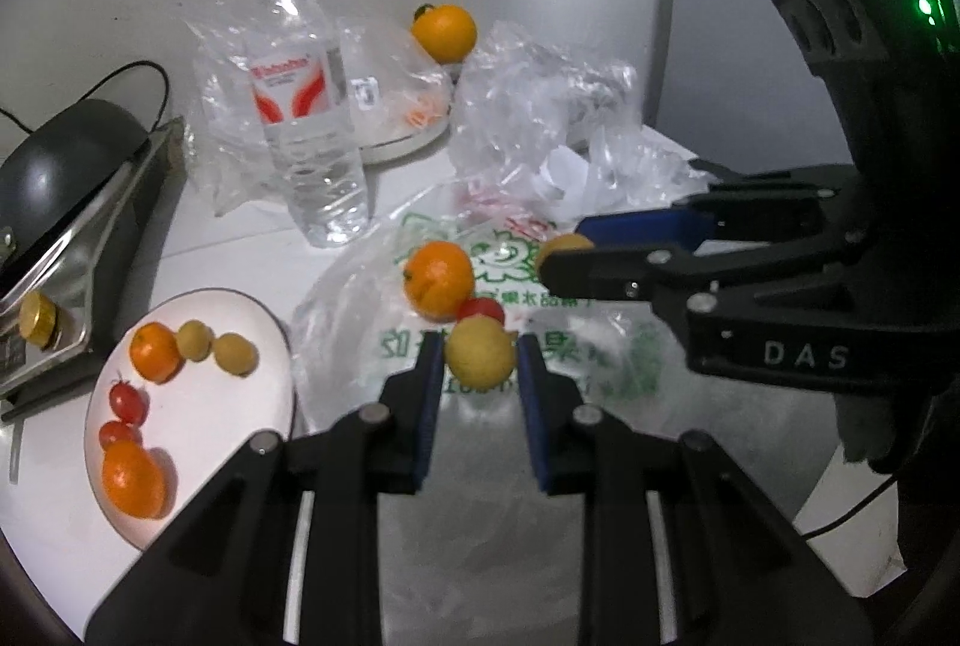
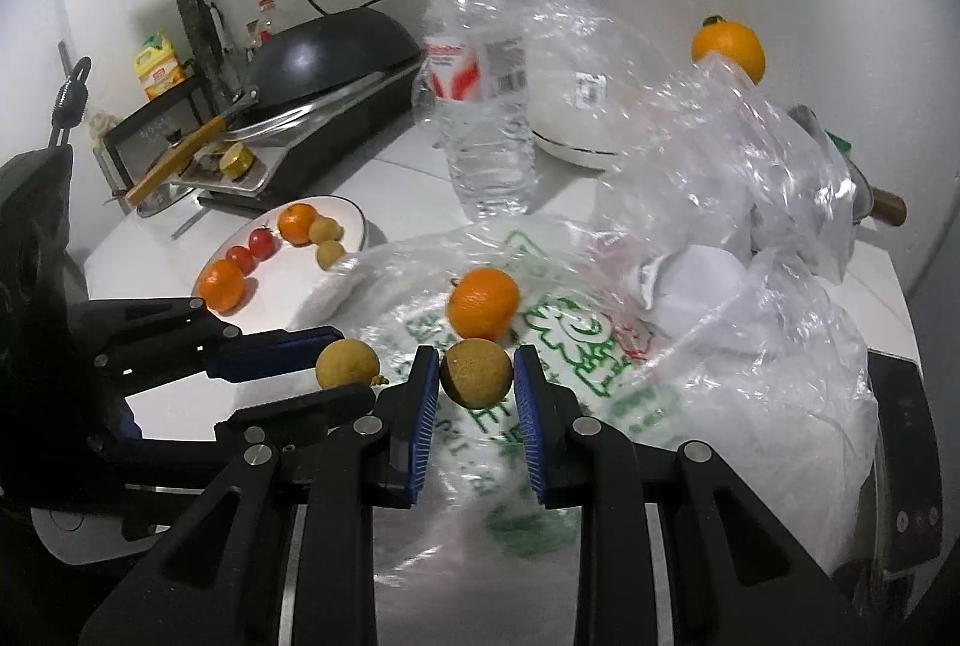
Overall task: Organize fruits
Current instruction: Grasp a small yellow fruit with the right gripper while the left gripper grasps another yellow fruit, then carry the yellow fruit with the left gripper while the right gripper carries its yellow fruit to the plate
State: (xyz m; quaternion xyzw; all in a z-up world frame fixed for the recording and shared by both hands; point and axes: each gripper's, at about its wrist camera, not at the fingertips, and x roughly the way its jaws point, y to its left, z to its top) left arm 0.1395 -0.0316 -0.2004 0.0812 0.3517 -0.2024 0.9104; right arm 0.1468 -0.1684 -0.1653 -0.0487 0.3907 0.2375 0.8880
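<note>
You had each gripper, the left gripper (image 1: 480,364) and right gripper (image 2: 476,373), squeezing one yellow-brown fruit (image 1: 480,359), so carrying both gently to the white plate (image 1: 198,442) was best.

Held fruit: two small round yellow-brown longans (image 1: 480,358) (image 2: 477,373), one pinched in each gripper.
Printed plastic bag (image 1: 528,346): round orange tangerine (image 1: 438,279), red cherry tomato (image 1: 481,309).
White round plate (image 1: 198,424), counter's left edge: two tangerines, two tomatoes, two longans.

The left claw (image 1: 480,364) grips a yellow fruit (image 1: 480,359) between its blue pads, above a printed plastic bag (image 1: 540,346) — an orange (image 1: 438,279) and a cherry tomato (image 1: 482,310) lie just beyond. The right claw (image 1: 561,250) pinches another yellow fruit (image 1: 561,245) — a plate (image 1: 240,406) of fruit sits left on the worktop (image 1: 252,250).
</note>
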